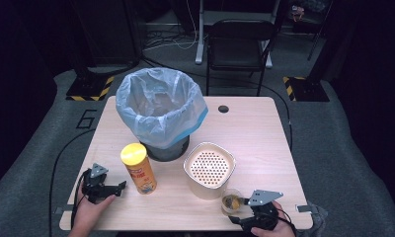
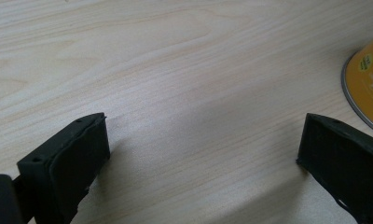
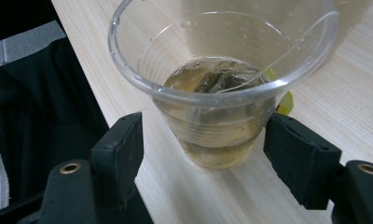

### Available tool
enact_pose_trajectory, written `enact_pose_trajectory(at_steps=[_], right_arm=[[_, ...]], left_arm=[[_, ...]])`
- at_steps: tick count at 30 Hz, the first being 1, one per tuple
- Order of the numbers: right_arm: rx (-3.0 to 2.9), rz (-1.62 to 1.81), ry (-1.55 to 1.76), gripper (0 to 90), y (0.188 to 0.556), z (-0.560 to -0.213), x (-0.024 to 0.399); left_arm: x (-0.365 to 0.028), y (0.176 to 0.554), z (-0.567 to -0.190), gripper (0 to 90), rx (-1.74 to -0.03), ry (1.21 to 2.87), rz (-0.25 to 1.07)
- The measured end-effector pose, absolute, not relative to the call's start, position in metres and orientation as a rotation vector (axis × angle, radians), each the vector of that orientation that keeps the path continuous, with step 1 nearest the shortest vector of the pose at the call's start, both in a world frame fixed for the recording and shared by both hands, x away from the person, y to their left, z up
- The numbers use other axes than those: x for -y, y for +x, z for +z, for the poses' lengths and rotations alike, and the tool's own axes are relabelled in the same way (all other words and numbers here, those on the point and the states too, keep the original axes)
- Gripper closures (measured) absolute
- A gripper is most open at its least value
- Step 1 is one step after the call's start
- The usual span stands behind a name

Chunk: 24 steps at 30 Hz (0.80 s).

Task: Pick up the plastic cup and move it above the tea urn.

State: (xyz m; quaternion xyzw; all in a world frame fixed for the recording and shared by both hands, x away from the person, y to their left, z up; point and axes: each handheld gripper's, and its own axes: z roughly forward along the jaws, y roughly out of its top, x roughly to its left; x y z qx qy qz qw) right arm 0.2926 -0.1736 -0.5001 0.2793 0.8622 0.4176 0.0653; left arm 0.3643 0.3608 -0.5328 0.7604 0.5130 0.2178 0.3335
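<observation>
A clear plastic cup (image 1: 231, 201) (image 3: 217, 116) stands at the table's near right edge, holding amber liquid and a tea bag (image 3: 217, 79). Its string runs over the rim to a yellow-green tag (image 3: 286, 101). My right gripper (image 1: 239, 211) (image 3: 203, 144) has its jaws on either side of the cup's lower half. A gap shows at the left jaw, so it is open. My left gripper (image 1: 119, 188) (image 2: 201, 144) rests low over the table at the near left, open with bare wood between its jaws. A yellow-lidded snack can (image 1: 138, 170) (image 2: 369, 84) stands just to its right.
A bin lined with a pale blue bag (image 1: 161, 106) stands at the back left of the wooden table (image 1: 255, 133). A cream container with a perforated top (image 1: 209, 170) sits just behind the cup. A black chair (image 1: 240, 39) is beyond the table.
</observation>
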Motion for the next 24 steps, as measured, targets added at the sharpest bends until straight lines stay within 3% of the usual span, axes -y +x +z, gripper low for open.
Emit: enact_pose_trajectory(at_steps=[24], right_arm=[[-2.612,1.259,0.782,26.5,0.308,-0.515,0.155]], left_arm=[[-0.361,0.364,-0.532,1.9,-1.343,1.991,0.567]])
